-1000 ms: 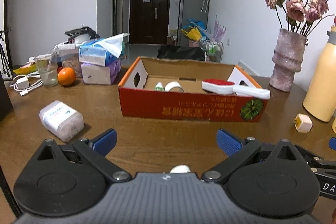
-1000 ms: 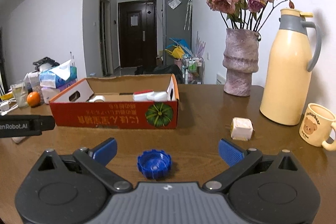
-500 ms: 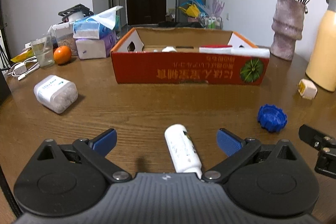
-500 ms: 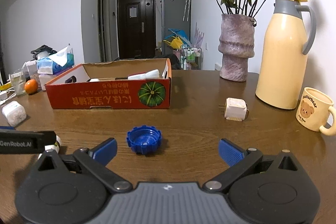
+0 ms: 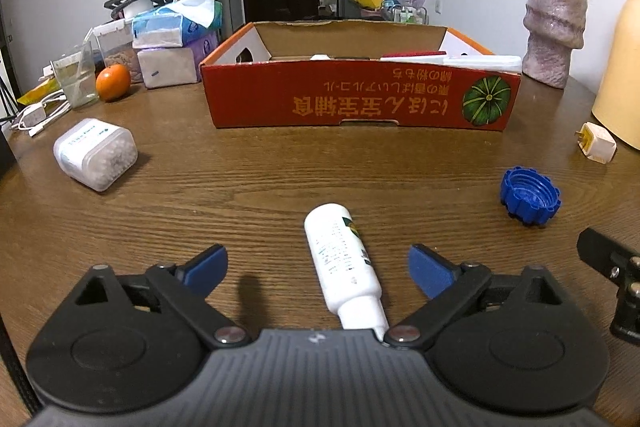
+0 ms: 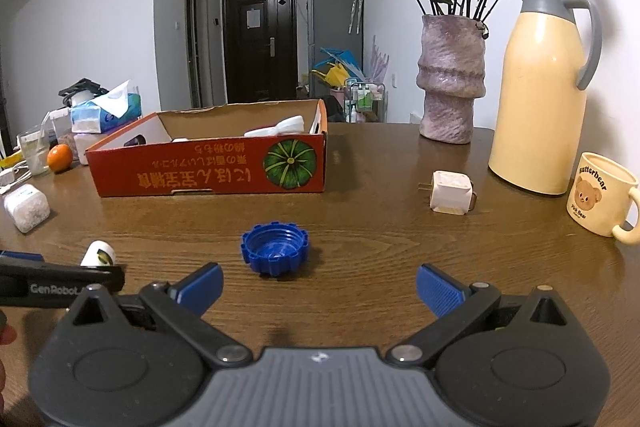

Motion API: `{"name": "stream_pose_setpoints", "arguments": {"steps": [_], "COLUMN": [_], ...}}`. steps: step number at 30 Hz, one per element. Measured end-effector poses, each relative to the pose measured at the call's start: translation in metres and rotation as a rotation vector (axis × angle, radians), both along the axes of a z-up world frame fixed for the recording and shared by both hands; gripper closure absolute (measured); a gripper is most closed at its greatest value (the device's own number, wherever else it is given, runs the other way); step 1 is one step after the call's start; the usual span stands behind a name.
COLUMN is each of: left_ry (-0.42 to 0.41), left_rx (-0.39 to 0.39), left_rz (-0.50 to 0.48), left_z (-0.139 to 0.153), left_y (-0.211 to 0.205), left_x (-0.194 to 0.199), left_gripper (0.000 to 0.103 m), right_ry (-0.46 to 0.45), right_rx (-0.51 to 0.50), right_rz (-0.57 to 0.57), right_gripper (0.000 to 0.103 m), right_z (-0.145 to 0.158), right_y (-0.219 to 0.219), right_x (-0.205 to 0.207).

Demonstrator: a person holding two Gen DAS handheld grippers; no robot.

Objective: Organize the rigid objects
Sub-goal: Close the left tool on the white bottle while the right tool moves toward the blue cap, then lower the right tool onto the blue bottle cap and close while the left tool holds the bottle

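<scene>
**Two small hard things waiting between open tongs**

The left tongs (image 5: pixel 318 265) are standing wide and have just been closing a little, with the white squeeze bottle (image 5: pixel 340 259) lying between the blue pads (image 5: pixel 430 269) but not touching them. The bottle is lying on its side on the tabletop (image 5: pixel 240 179), its narrow cap end pointing toward the camera. It is looking light and smooth, probably a little slippery, and being round it may be rolling away if only one pad is pushing it. I would be taking it across the broad middle of the body, not at the thin neck.

The right tongs (image 6: pixel 318 287) are also gaping wide and holding nothing. The blue screw cap (image 6: pixel 275 249) is sitting just ahead of them, open side up. It is seeming stiff and very light, and its ribbed rim should be giving good hold across the outer sides.

The red cardboard box (image 5: pixel 360 103), already holding some white items, is standing farther back.
</scene>
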State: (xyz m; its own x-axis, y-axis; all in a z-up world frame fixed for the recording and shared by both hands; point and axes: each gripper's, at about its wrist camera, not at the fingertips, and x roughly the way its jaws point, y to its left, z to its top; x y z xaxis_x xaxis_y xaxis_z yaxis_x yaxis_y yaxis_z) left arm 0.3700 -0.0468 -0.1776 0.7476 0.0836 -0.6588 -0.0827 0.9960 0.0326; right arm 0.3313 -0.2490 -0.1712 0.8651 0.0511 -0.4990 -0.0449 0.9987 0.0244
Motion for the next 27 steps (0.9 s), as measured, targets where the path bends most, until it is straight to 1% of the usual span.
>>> {"name": "stream_pose_setpoints", "arguments": {"steps": [1, 2, 3, 6, 7, 8, 9, 10, 12, 18, 25, 27], "left_ry": [0.004, 0.011, 0.017, 0.027, 0.023, 0.021, 0.020, 0.019, 0.015, 0.012, -0.051, -0.083], "left_rx": [-0.003, -0.010, -0.017, -0.021, -0.021, -0.031, -0.035, -0.041, -0.047, -0.066, -0.123, -0.141], "left_rz": [-0.003, -0.012, -0.019, -0.035, -0.042, -0.054, -0.061, -0.068, -0.076, -0.102, -0.113, -0.120], "left_z": [0.000, -0.001, -0.002, -0.004, -0.004, -0.003, -0.003, -0.003, -0.002, 0.003, 0.020, 0.028], "left_y": [0.000, -0.001, -0.001, -0.004, -0.005, -0.005, -0.005, -0.005, -0.005, -0.003, 0.008, 0.012], "left_x": [0.001, 0.002, 0.003, 0.004, 0.004, 0.003, 0.003, 0.002, 0.002, 0.002, -0.007, -0.011], "left_gripper": [0.017, 0.022, 0.033, 0.048, 0.057, 0.062, 0.069, 0.072, 0.074, 0.074, 0.074, 0.074], "right_ry": [0.002, 0.002, 0.002, -0.001, 0.000, 0.000, 0.000, 0.001, 0.002, 0.009, 0.007, 0.003], "right_rx": [-0.003, -0.006, -0.006, 0.003, 0.005, 0.005, 0.006, 0.005, 0.002, -0.008, -0.012, -0.010], "right_rz": [0.000, 0.000, -0.001, -0.006, -0.008, -0.009, -0.009, -0.008, -0.006, -0.005, -0.004, -0.006], "right_gripper": [0.000, 0.000, 0.000, 0.000, 0.000, 0.000, 0.000, 0.000, 0.000, 0.000, 0.000, 0.000], "right_z": [-0.001, -0.001, -0.001, -0.001, -0.001, -0.002, -0.002, -0.002, -0.003, -0.006, -0.007, -0.007], "right_y": [0.001, 0.002, 0.002, 0.001, 0.001, 0.002, 0.001, 0.001, 0.003, 0.006, 0.011, 0.013], "right_x": [0.000, 0.000, 0.000, -0.001, 0.000, 0.000, 0.000, 0.000, 0.000, 0.002, 0.004, 0.005]}}
